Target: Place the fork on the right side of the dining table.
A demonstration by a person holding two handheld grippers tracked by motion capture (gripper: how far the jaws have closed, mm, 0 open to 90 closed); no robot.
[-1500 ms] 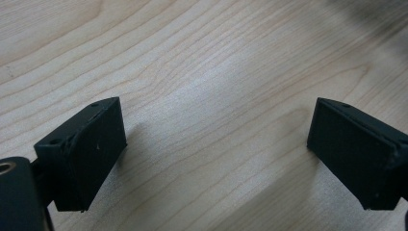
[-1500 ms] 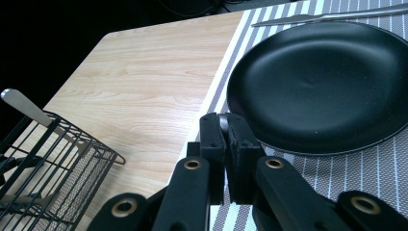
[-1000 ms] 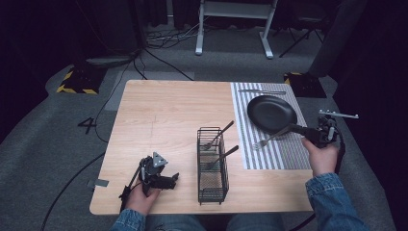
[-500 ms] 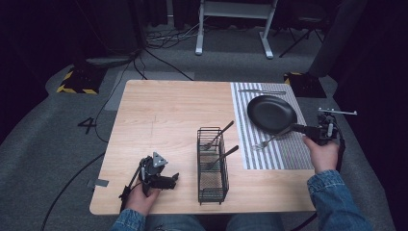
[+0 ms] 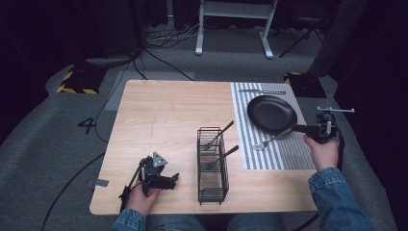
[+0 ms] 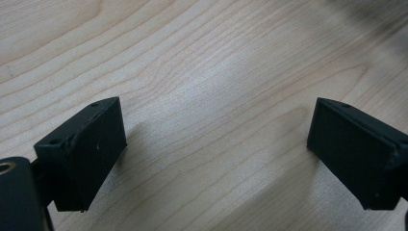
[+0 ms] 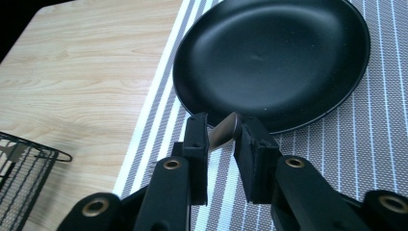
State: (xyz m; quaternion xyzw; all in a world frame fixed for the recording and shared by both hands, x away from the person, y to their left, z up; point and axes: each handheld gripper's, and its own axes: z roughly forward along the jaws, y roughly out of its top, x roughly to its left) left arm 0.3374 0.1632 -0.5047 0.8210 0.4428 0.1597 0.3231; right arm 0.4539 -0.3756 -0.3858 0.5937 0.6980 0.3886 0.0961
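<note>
A black frying pan (image 5: 272, 114) (image 7: 274, 57) lies on the striped placemat (image 5: 274, 151) at the table's right side. My right gripper (image 5: 313, 129) (image 7: 223, 137) is shut on the pan's handle, and the metal neck of the handle shows between its jaws. A wire basket (image 5: 211, 166) stands near the table's middle front with two dark utensils (image 5: 222, 156) leaning in it. My left gripper (image 5: 166, 180) (image 6: 214, 144) rests low over the bare wood at the front left, jaws wide open with nothing between them.
A fork (image 5: 269, 141) lies on the placemat just in front of the pan. Another piece of cutlery (image 5: 262, 91) lies at the mat's far edge. The basket's corner (image 7: 24, 168) appears in the right gripper view. Cables and a stand's feet are on the floor behind the table.
The pan and my right gripper have shifted slightly. The left gripper has stayed where it was.
</note>
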